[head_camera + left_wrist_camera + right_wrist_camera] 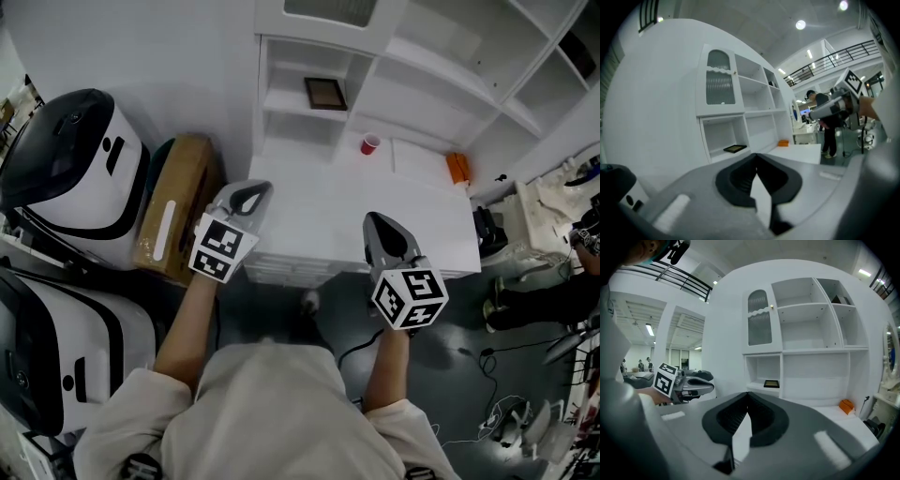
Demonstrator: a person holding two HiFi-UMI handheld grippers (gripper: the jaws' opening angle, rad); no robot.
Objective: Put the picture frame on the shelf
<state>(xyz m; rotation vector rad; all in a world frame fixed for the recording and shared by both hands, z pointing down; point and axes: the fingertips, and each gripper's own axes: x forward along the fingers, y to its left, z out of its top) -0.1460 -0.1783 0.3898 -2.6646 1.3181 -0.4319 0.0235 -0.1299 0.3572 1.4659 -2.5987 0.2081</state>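
Frame (325, 93) lies flat in the shelf's (292, 111) lowest left cubby. Red cup (370, 144) on surface (319, 220), just in front of shelf. Orange box (457, 167) farther right. Left tool (249, 195) and right tool (381, 225) both pressed together, empty, well short of shelf.

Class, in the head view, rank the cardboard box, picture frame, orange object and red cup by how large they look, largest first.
1. cardboard box
2. picture frame
3. orange object
4. red cup
The frame lies farthest from the camera, so it looks smaller than it is.
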